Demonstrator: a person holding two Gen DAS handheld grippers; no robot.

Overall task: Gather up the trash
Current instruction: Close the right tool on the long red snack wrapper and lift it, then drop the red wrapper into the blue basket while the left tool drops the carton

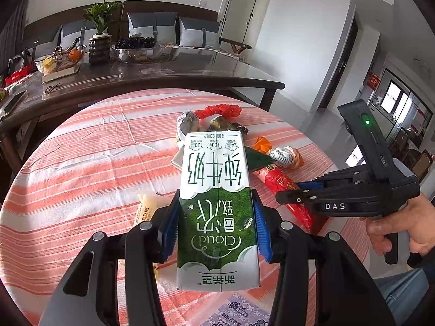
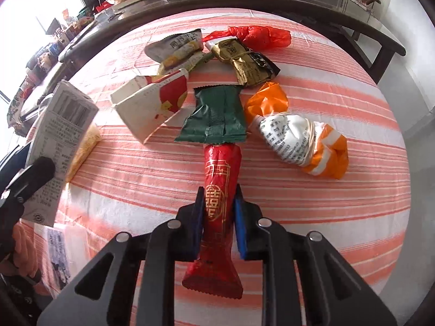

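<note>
Striped surface (image 2: 312,203) littered; left gripper (image 1: 216,225) clamps milk carton (image 1: 217,203), right gripper (image 2: 217,212) fingers pinch red wrapper (image 2: 217,203); slick foil could slip out.

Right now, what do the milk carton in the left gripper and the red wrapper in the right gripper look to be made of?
Milk carton: looks like coated paperboard, smooth with a slight sheen; flat printed panels, crisp folded edges and a centre seam.

Red wrapper: looks like thin plastic film, possibly foil-lined; glossy with gold print, creased, with a zigzag-cut sealed end. It pinches narrow between the pads, so it is soft and probably empty.
</note>
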